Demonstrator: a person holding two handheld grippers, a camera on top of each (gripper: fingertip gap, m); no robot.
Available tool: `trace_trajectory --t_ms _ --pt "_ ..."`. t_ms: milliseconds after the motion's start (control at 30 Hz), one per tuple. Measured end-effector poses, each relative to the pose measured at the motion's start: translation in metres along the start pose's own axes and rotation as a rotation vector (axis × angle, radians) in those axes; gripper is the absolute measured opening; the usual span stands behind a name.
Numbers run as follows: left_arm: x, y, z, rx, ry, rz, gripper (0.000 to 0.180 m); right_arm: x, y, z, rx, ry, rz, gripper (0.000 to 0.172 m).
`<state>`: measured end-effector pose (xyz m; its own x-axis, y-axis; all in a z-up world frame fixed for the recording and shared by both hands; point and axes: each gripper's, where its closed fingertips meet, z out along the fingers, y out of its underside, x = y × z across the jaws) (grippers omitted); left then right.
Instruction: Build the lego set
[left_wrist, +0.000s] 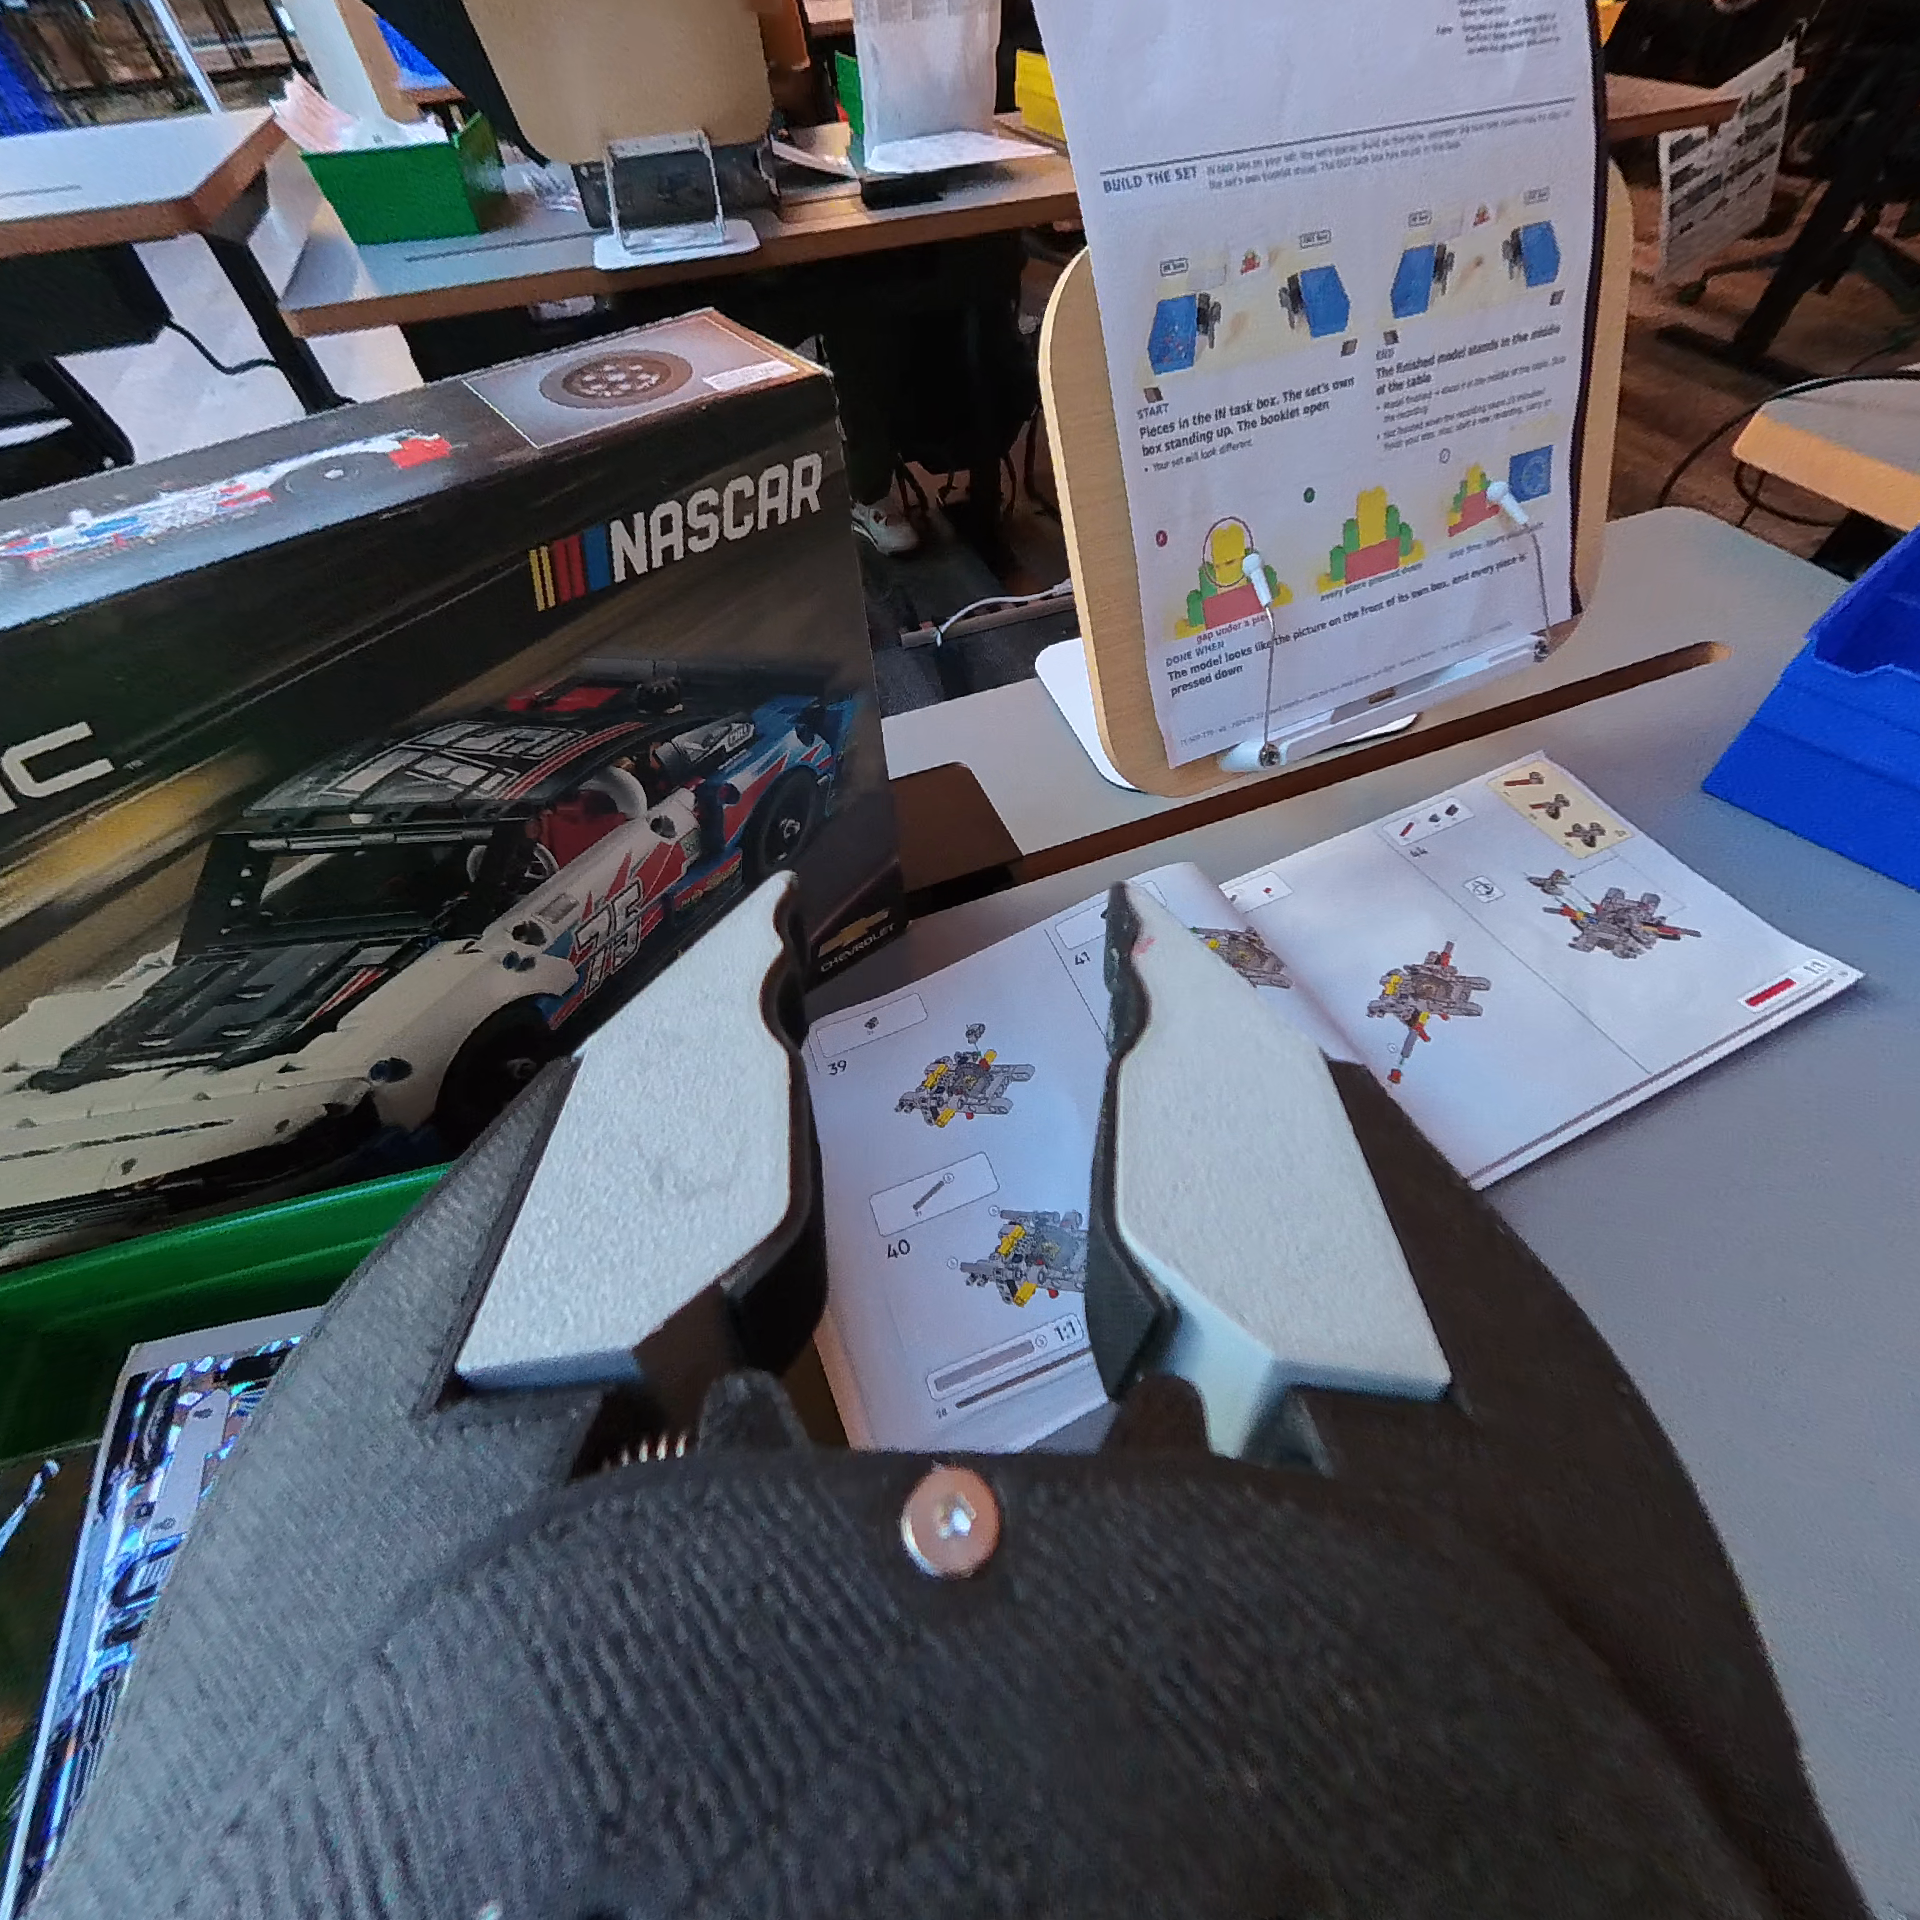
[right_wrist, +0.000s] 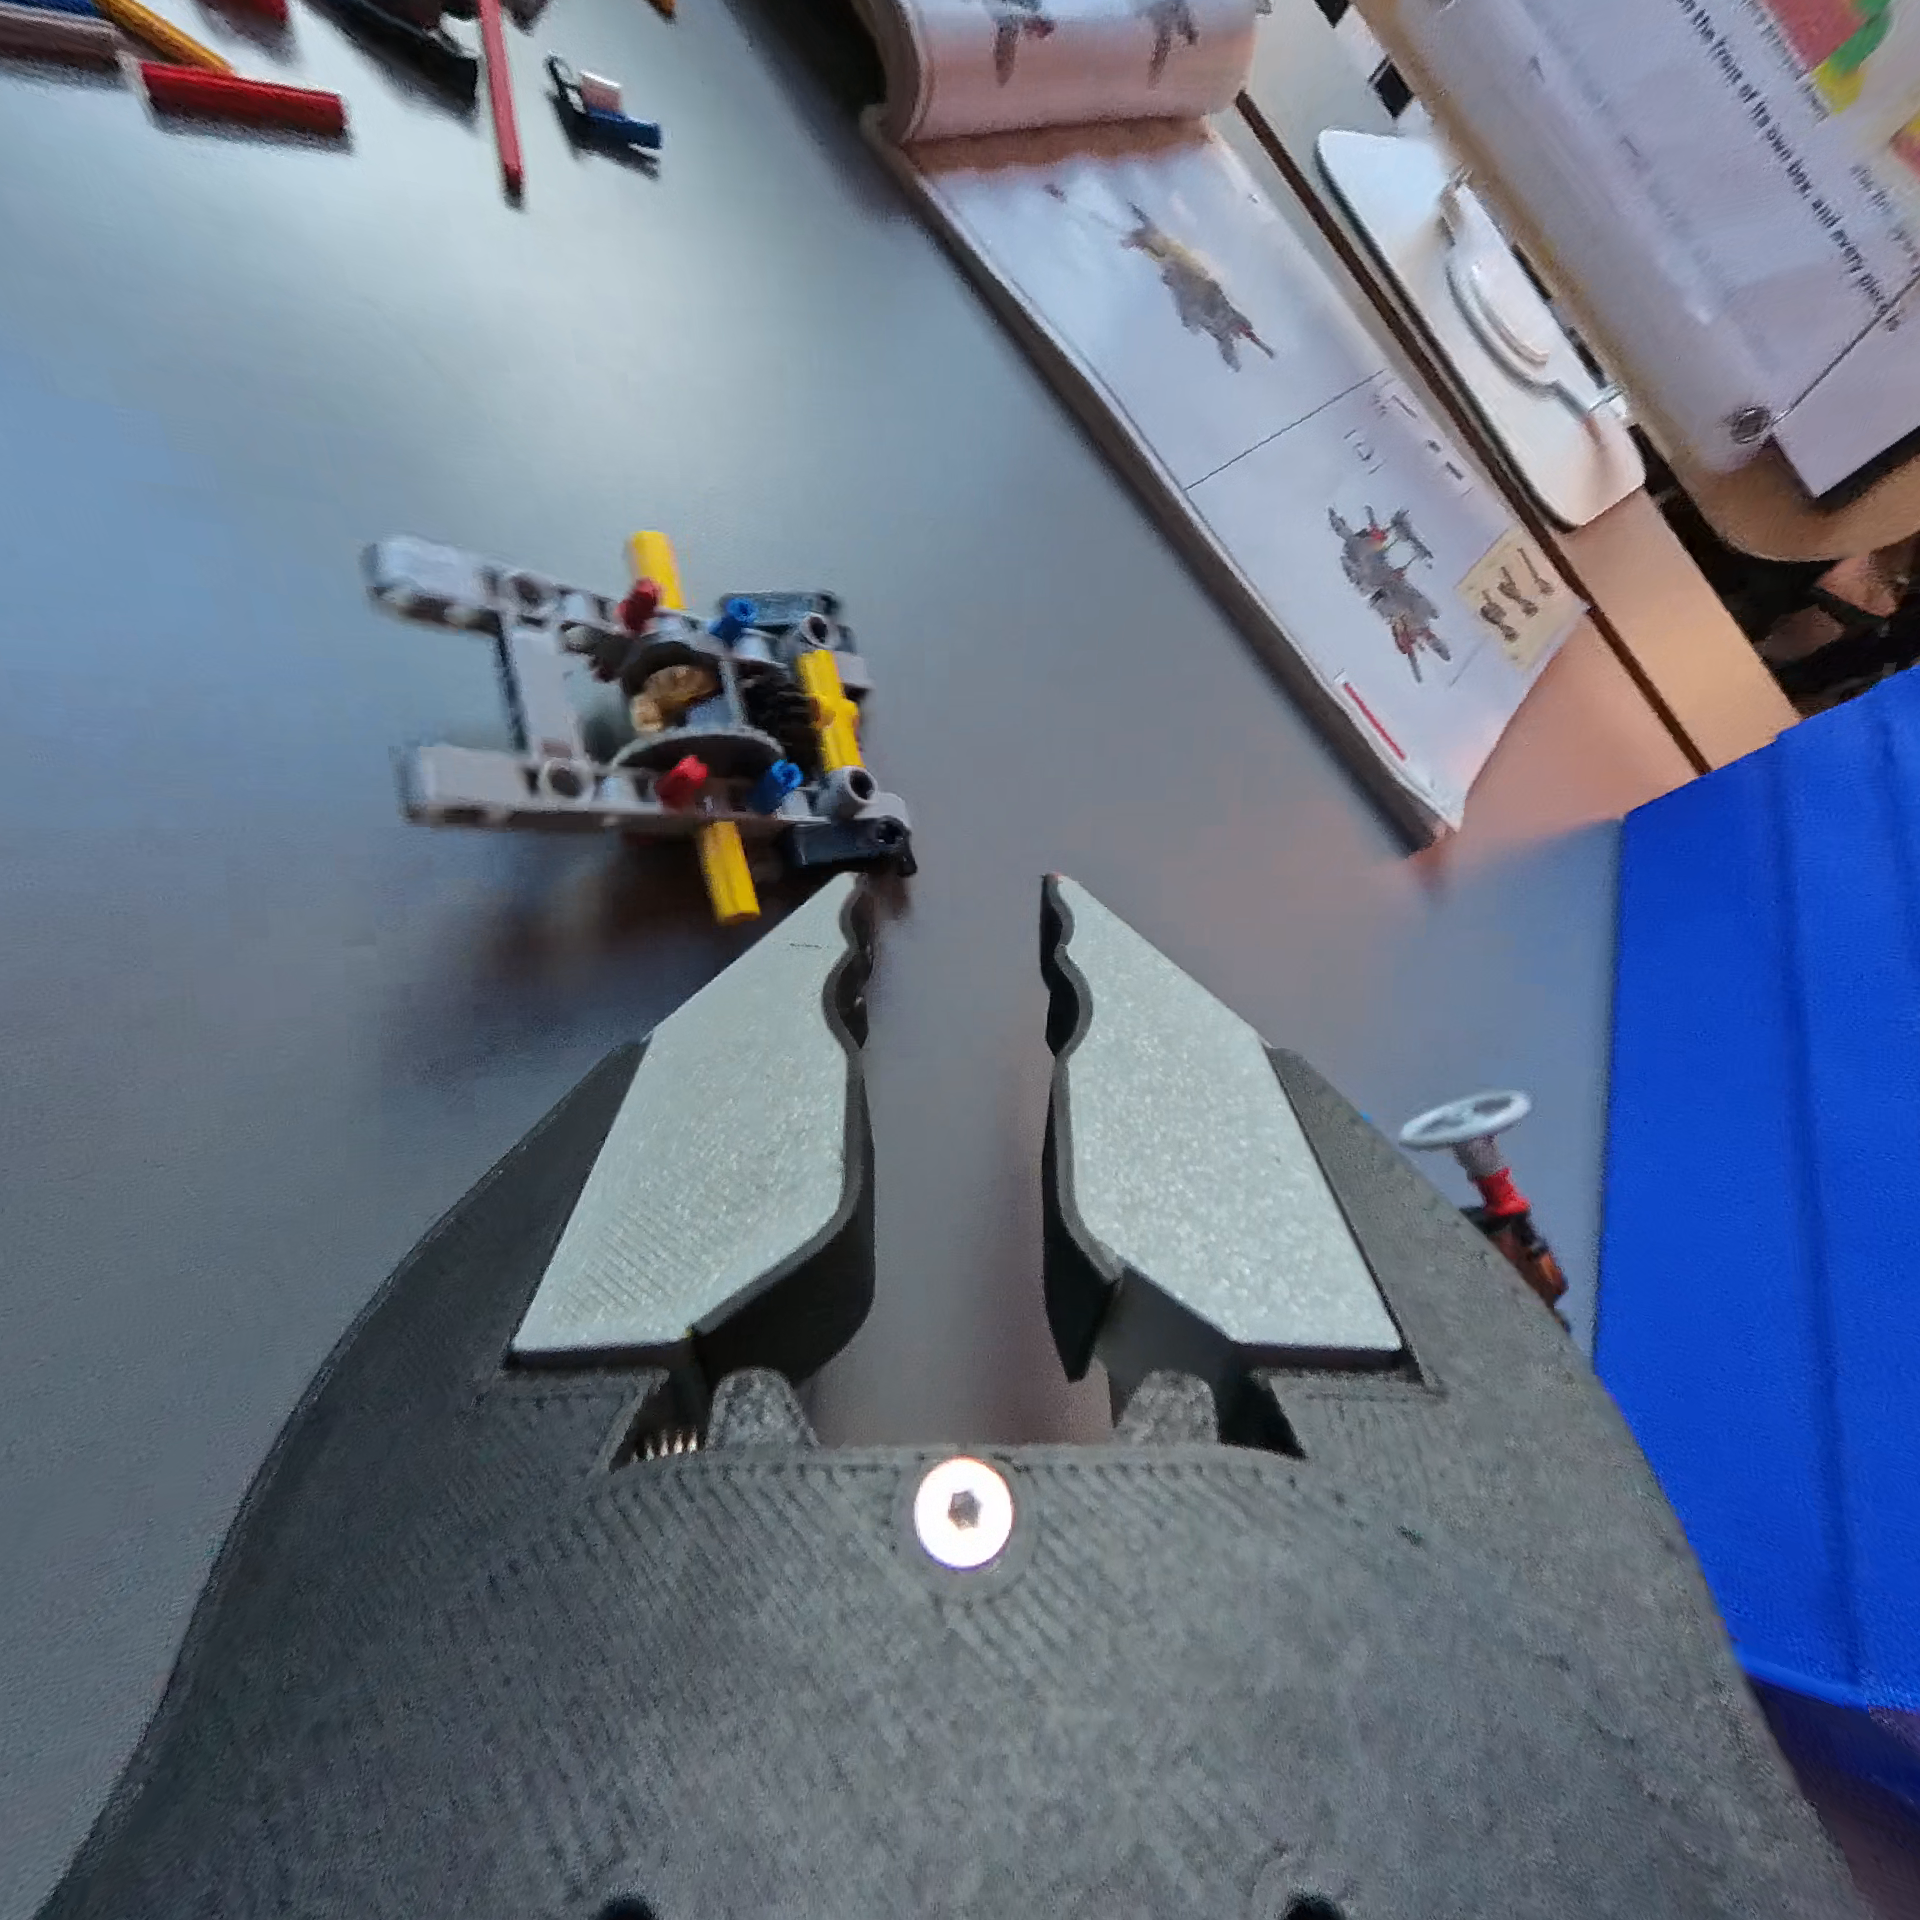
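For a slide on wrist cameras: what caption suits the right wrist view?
Open, empty hand-held gripper poised over a grey table beside a partly built brick assembly.

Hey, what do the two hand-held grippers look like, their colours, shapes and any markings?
Both look alike. The left hand-held gripper and the right hand-held gripper have a black ribbed, 3D-printed-looking body, one silver screw at its middle, and two tapering light-grey fingers with black wavy inner edges. A small spring shows at a finger base. No cables or sleeves show.
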<state>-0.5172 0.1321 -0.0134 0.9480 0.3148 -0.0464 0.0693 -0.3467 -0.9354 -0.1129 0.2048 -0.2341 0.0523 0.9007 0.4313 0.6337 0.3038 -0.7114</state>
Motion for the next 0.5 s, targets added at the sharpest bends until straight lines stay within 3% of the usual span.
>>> trace_trajectory --t_ms 500 --pt "-0.002 -0.008 -0.001 0.061 0.076 -0.099 0.056 0.033 -0.039 0.067 0.022 0.033 -0.011 0.029"
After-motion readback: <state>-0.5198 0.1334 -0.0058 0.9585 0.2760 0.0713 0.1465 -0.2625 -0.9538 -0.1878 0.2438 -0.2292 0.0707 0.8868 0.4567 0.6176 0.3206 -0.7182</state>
